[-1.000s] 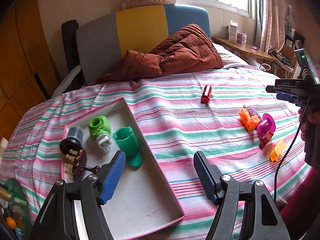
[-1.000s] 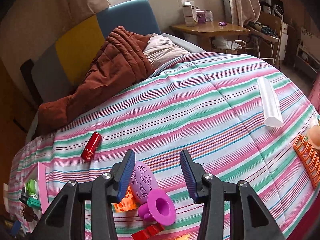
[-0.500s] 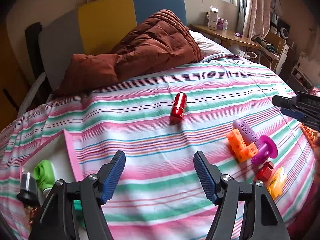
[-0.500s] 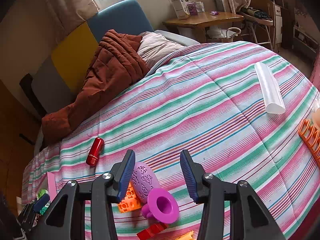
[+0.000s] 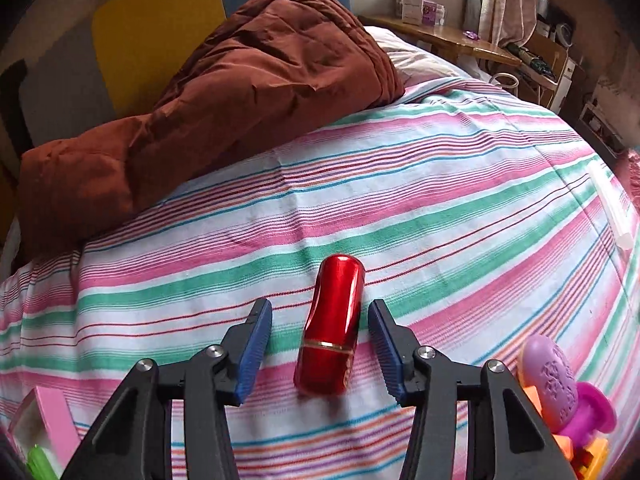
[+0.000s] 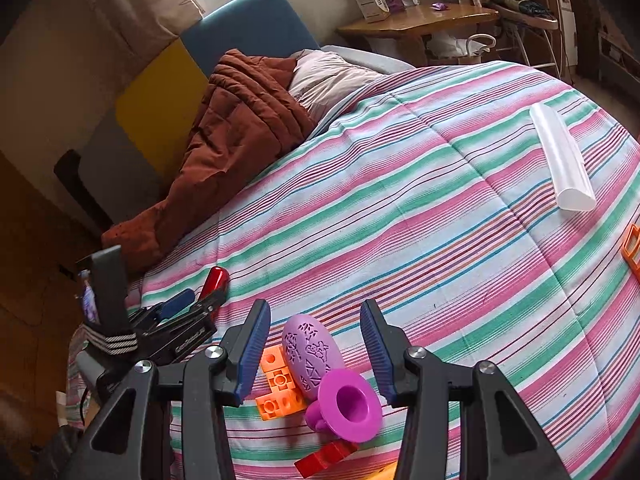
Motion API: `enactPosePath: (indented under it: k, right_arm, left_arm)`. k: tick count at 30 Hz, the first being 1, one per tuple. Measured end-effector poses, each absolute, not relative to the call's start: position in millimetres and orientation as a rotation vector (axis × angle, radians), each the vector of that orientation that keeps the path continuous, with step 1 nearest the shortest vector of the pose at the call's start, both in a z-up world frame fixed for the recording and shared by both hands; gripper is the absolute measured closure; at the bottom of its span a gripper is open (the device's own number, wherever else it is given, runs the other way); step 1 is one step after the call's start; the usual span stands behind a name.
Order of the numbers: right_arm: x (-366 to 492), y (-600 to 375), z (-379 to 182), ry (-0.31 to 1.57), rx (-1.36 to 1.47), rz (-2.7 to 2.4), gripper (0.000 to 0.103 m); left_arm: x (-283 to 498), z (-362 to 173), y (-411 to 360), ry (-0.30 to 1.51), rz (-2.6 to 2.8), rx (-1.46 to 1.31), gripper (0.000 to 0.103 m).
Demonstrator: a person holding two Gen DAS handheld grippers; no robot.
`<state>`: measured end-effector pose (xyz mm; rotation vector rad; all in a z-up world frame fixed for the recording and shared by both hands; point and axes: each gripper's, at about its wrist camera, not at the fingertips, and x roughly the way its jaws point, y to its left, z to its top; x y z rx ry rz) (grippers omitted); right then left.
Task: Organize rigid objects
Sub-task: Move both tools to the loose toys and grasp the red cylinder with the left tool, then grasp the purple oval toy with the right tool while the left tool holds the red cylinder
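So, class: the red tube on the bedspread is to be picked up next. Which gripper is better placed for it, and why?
Left. The left gripper has just been closing, with the red tube between its fingers, pads not yet touching. The right gripper hangs open over the purple toys, apart from the tube.

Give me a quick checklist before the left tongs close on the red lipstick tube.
1. Red lipstick tube lies between the pads of the left tongs, which have just been closing: ok.
2. Pads touching the tube: not ok, a gap shows on both sides.
3. Tube lying flat on the striped bedspread, nothing on it: ok.
4. Right tongs apart from the tube, hovering open over the purple patterned roller and orange block: ok.
5. Pink-rimmed tray within view for the drop: ok, only its corner shows.
6. Free room in the tray: cannot tell.
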<state>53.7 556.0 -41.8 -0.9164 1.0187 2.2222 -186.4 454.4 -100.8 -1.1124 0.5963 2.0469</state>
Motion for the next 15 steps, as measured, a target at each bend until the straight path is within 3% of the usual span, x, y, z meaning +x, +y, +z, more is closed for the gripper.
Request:
enactPosePath:
  k: [1,2,15]
  right_arm:
    - [54,557,-43,1.024,-0.916,2.219,0.056]
    - [54,557,-43,1.025,-0.919,2.214,0.056]
    - [71,580,-59,1.218,-0.873,2.116,0.056]
  left_arm:
    - [-188,-102,455,0.584,2.056,-1.097,0.062]
    - [-187,-102,455,0.576,2.062,-1.08,0.078]
    - [-136,-98,388,0.522,2.072,-1.156,0.078]
